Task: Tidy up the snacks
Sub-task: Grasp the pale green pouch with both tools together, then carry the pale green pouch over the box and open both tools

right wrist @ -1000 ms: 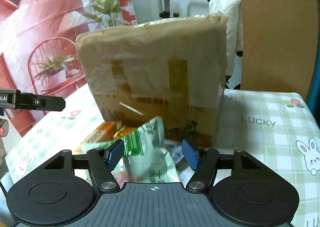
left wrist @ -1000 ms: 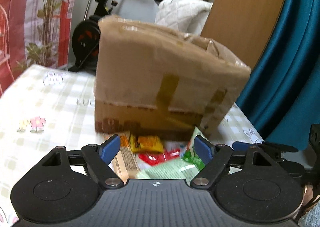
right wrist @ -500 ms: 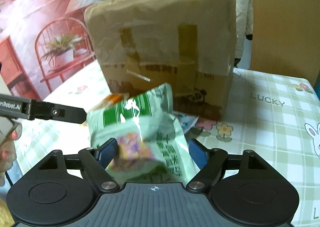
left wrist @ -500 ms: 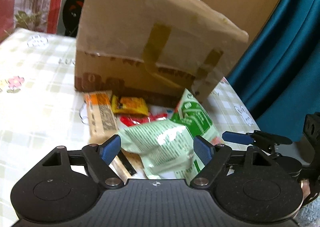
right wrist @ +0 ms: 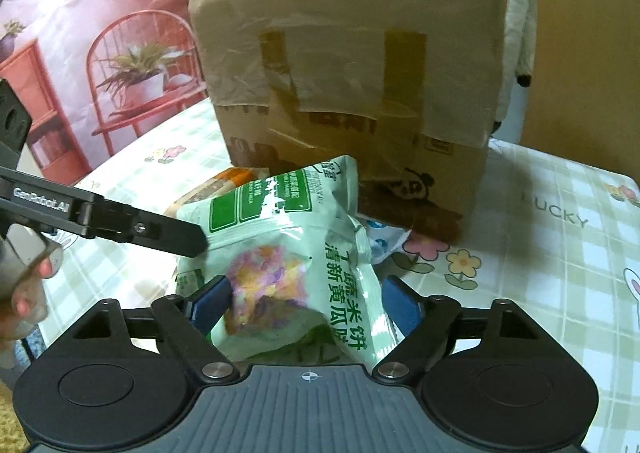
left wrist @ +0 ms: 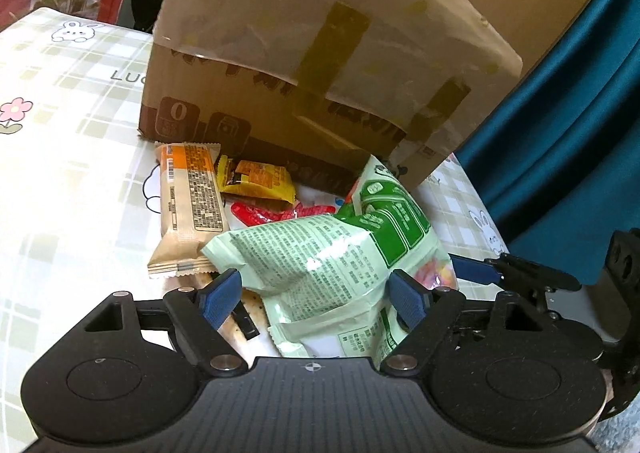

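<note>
The left wrist view is filled by a green snack bag [left wrist: 340, 265], puffed and glossy, which lies just in front of the taped cardboard box [left wrist: 320, 53] on the checked tablecloth [left wrist: 72, 157]. The bag is seen between the wide-set blue pads of the left gripper [left wrist: 316, 295]; no pad is seen pressing on the film, so those jaws are read as open around it. In the right wrist view the same bag [right wrist: 296, 261] stands between the fingers of the right gripper [right wrist: 306, 303], whose jaws are closing, though whether the pads already press the bag cannot be told. Nearer the box an orange wafer bar [left wrist: 188, 205], a yellow sachet [left wrist: 256, 181] and a red wrapper [left wrist: 256, 213] are spread, the bag partly overlapping them. The bag is judged light, air-filled and slippery, with brittle rice crackers inside that would be crushed by a hard squeeze. A hold is best taken on the crimped seam or a flat corner, with gentle pressure, and the bulging middle is best avoided. The thin film is expected to crumple and slide under the pads.
</note>
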Action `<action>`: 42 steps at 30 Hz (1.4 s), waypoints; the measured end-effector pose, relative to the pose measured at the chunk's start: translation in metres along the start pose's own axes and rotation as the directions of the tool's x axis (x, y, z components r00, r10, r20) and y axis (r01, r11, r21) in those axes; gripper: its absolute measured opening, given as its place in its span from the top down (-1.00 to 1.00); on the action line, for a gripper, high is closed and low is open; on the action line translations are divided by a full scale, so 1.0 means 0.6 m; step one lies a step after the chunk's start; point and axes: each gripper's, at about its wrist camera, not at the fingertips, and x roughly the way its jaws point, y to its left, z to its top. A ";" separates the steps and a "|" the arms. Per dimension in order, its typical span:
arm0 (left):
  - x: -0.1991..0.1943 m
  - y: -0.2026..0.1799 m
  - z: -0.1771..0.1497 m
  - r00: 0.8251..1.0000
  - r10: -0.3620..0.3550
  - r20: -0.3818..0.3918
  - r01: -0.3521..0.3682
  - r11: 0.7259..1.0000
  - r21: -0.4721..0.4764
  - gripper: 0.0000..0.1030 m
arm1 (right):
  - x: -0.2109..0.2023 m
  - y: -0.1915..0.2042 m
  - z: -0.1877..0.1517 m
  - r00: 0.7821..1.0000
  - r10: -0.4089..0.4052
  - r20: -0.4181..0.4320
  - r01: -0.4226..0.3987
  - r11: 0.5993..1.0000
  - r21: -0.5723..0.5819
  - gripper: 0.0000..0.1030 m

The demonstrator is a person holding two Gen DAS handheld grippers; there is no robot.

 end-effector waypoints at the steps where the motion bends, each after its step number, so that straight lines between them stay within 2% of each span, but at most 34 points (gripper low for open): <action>1: 0.005 -0.001 -0.001 1.000 0.003 -0.007 -0.003 1.000 0.004 -0.60 | 0.002 0.001 0.001 1.000 0.005 -0.005 -0.005 1.000 -0.004 -0.46; 4: 0.015 -0.002 -0.004 1.000 0.014 -0.017 -0.014 1.000 0.004 -0.62 | 0.007 0.000 -0.002 1.000 0.019 -0.008 -0.019 1.000 0.002 -0.36; 9: 0.030 0.005 -0.008 0.999 -0.024 -0.036 0.023 0.999 -0.023 -0.58 | 0.008 -0.008 -0.013 0.999 0.052 -0.012 -0.052 0.998 0.034 -0.20; 16: 0.017 -0.014 -0.009 0.999 -0.039 -0.014 0.040 0.998 0.046 -0.40 | -0.006 -0.001 -0.016 0.997 0.072 0.002 -0.072 0.994 0.077 0.03; 27: -0.064 -0.062 0.012 0.994 -0.071 0.087 0.055 0.984 0.171 -0.40 | -0.092 0.033 0.016 0.992 0.035 0.119 -0.042 0.998 0.056 0.04; 31: -0.097 -0.086 0.035 0.986 -0.105 0.129 0.074 0.972 0.225 -0.40 | -0.133 0.050 0.039 0.985 -0.002 0.174 -0.006 0.999 0.049 0.04; 36: -0.140 -0.118 0.080 0.969 -0.151 0.195 0.084 0.946 0.312 -0.40 | -0.185 0.061 0.087 0.963 -0.040 0.265 0.030 0.999 0.042 0.04; 42: -0.162 -0.142 0.167 0.952 -0.182 0.247 0.087 0.932 0.353 -0.40 | -0.211 0.054 0.177 0.939 -0.072 0.336 0.064 0.997 0.035 0.04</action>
